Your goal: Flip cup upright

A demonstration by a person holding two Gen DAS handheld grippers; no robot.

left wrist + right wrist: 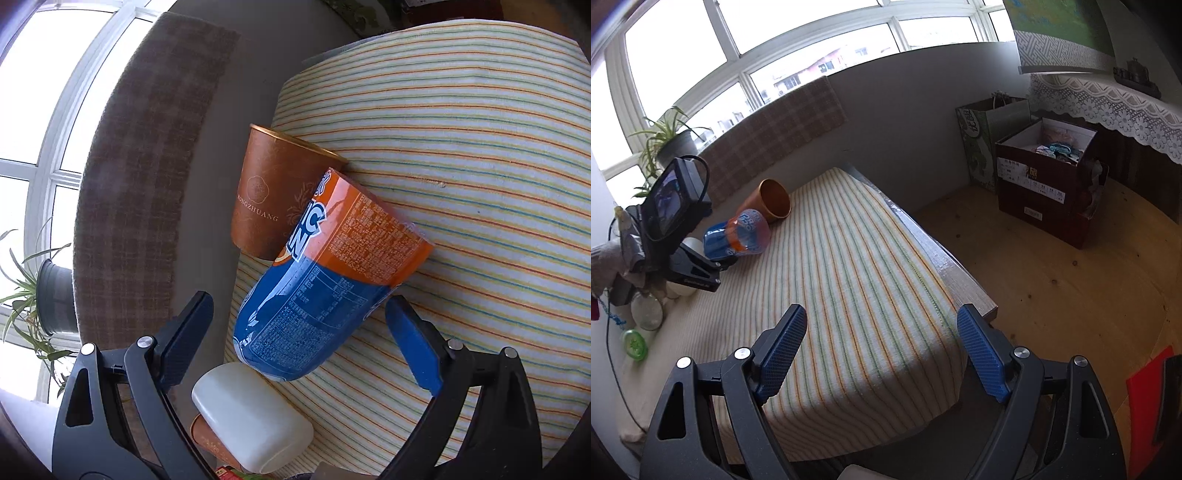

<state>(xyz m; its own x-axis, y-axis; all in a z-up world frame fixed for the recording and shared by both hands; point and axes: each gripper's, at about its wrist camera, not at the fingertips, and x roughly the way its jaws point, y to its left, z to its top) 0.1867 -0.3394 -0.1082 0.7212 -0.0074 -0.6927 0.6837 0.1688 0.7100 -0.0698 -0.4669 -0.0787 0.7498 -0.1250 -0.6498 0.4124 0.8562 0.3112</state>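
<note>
A blue and orange printed plastic cup (325,280) lies on its side on the striped cloth (461,147), its base toward the left gripper. My left gripper (299,321) is open, its fingers on either side of the cup's blue base end, not touching it. A brown paper cup (269,192) lies on its side just behind it, touching it. In the right wrist view the printed cup (738,236) and brown cup (772,199) lie at the table's far left with the left gripper at them. My right gripper (882,350) is open and empty above the near table end.
A white plastic bottle (251,417) lies beside the left gripper. Jars and a green lid (635,343) stand along the table's left side. The table edge (942,258) drops to a wooden floor with cardboard boxes (1045,181). A potted plant (668,140) is on the windowsill.
</note>
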